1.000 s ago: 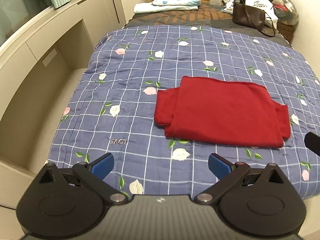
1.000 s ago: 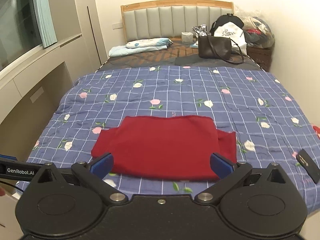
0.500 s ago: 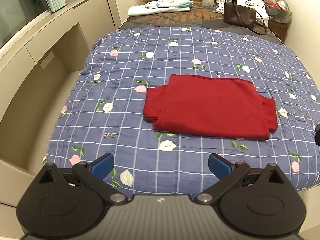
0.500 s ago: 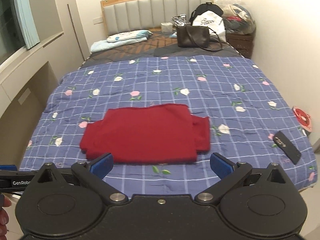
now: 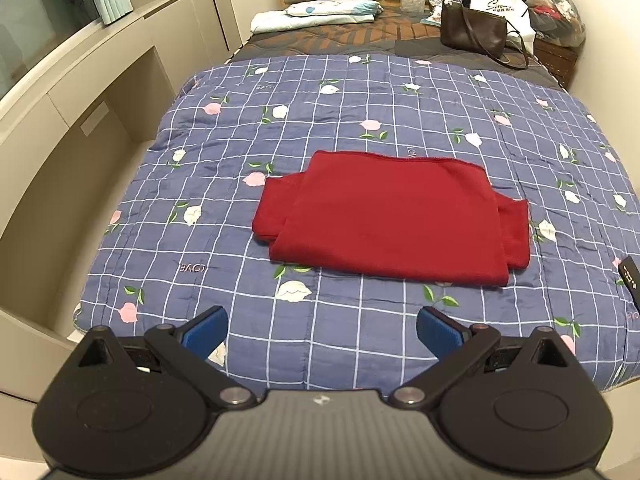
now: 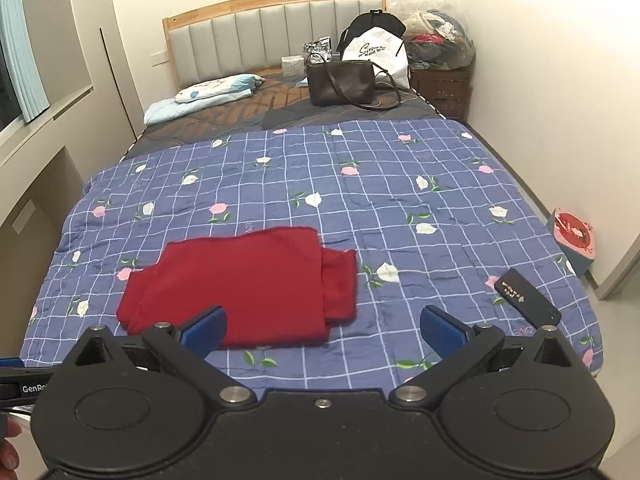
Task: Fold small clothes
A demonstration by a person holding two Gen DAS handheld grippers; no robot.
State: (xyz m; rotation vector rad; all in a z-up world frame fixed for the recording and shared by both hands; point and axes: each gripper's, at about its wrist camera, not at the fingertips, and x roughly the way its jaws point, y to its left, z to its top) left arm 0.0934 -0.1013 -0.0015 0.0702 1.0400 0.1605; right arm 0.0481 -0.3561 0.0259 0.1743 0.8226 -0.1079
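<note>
Red garment (image 5: 392, 220) lies folded on quilt (image 5: 360, 112) (blue, floral).

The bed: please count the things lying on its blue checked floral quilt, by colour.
Red: 1, the folded red knit garment.
Black: 1, the flat black rectangular device near the quilt's right edge.
Total: 2.
</note>
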